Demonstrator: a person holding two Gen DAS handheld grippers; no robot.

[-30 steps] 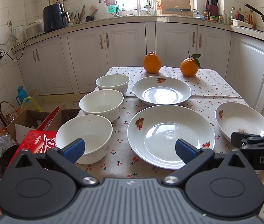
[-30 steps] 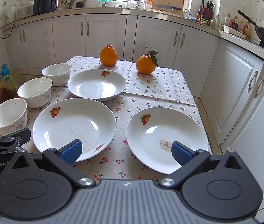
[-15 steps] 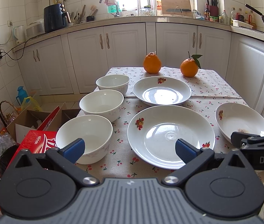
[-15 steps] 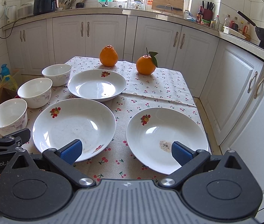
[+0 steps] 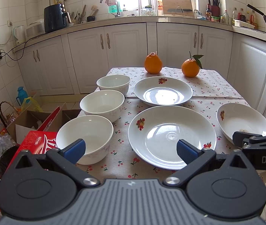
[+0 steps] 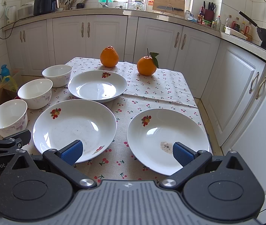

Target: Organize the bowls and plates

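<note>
Three white bowls stand in a row along the table's left edge: near bowl (image 5: 85, 137), middle bowl (image 5: 102, 105), far bowl (image 5: 113, 84). Three white plates with a fruit print lie on the cloth: a large near plate (image 5: 171, 136), a far plate (image 5: 163, 91) and a right plate (image 6: 167, 139) with a brown smear. My left gripper (image 5: 131, 149) is open and empty above the near edge, between the near bowl and the large plate. My right gripper (image 6: 126, 152) is open and empty between the large plate (image 6: 74, 129) and the right plate.
Two oranges (image 5: 153, 63) (image 5: 190, 67) sit at the table's far end. The cherry-print tablecloth (image 6: 163, 91) covers the table. A red carton (image 5: 37, 143) and open boxes stand on the floor to the left. White cabinets (image 6: 234, 86) run behind and to the right.
</note>
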